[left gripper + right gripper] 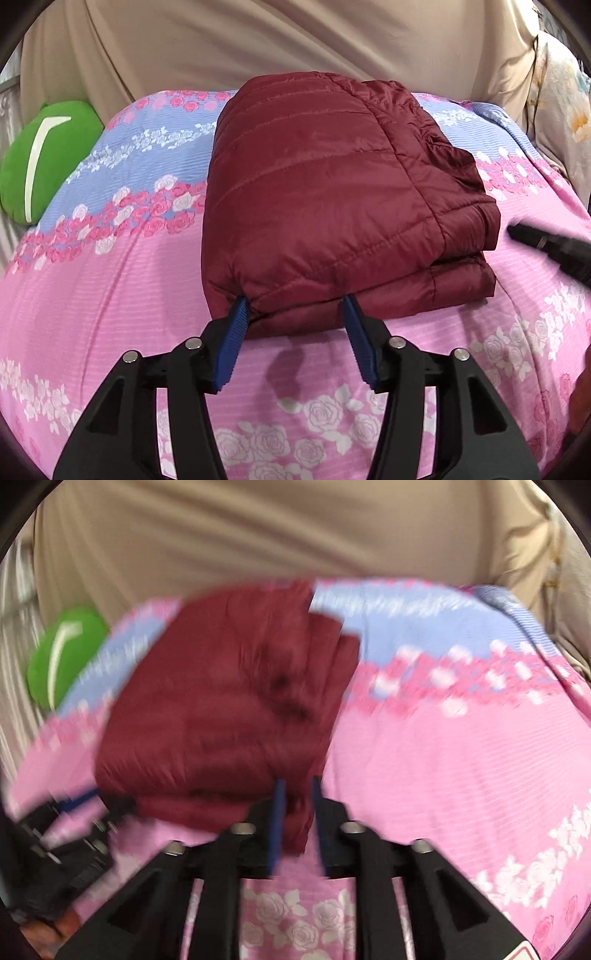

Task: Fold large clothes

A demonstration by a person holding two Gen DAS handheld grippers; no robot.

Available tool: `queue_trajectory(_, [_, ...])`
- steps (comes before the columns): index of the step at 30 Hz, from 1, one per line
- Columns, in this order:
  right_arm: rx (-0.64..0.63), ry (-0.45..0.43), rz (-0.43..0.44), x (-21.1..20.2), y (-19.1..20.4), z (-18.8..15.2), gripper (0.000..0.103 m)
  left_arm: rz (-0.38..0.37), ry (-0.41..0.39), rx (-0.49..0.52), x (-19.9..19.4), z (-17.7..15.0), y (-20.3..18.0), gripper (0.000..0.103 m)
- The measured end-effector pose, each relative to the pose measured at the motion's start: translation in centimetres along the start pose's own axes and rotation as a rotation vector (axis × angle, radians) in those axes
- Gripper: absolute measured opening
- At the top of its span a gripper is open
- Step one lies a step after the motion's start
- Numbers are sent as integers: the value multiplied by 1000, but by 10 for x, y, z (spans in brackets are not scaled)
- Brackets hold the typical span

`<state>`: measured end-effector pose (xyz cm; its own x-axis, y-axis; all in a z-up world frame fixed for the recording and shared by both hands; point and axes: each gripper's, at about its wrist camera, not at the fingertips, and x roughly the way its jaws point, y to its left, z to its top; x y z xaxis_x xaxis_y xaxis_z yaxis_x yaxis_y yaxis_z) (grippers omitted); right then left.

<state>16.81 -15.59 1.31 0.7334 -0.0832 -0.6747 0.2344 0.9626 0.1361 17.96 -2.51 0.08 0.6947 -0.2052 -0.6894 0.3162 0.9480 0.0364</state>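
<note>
A dark red quilted jacket (332, 192) lies folded in a thick stack on the bed. My left gripper (295, 306) is open, its blue fingertips (238, 314) touching the near edge of the stack. In the blurred right wrist view, the jacket (221, 709) lies left of centre, and my right gripper (297, 786) has its pads close together around the jacket's near right corner. Its dark tip shows at the right in the left wrist view (546, 243). The left gripper shows at lower left in the right wrist view (74, 812).
The bed carries a pink and blue rose-print sheet (110, 280). A green cushion (44, 158) lies at the far left. A beige curtain (258, 40) hangs behind the bed. A floral pillow (565, 110) stands at the far right.
</note>
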Motion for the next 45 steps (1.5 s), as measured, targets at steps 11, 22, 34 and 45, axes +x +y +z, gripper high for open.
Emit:
queue_trajectory(11, [22,154,141,41,7,-4,2,-8,3,-41,-8,-5,10,51])
queue_trajectory(22, [-59,199,112,14,13,-40,7,2,-7,18,-24,-16,37,67])
queue_trajectory(34, [39,204,-29,70,-14,-8,0,-5,34,-9,-5,-15,27,67])
queue_trajectory(45, [-57,79,-144,12,9,-65,19,-50,79,-51,6,-33,-2,69])
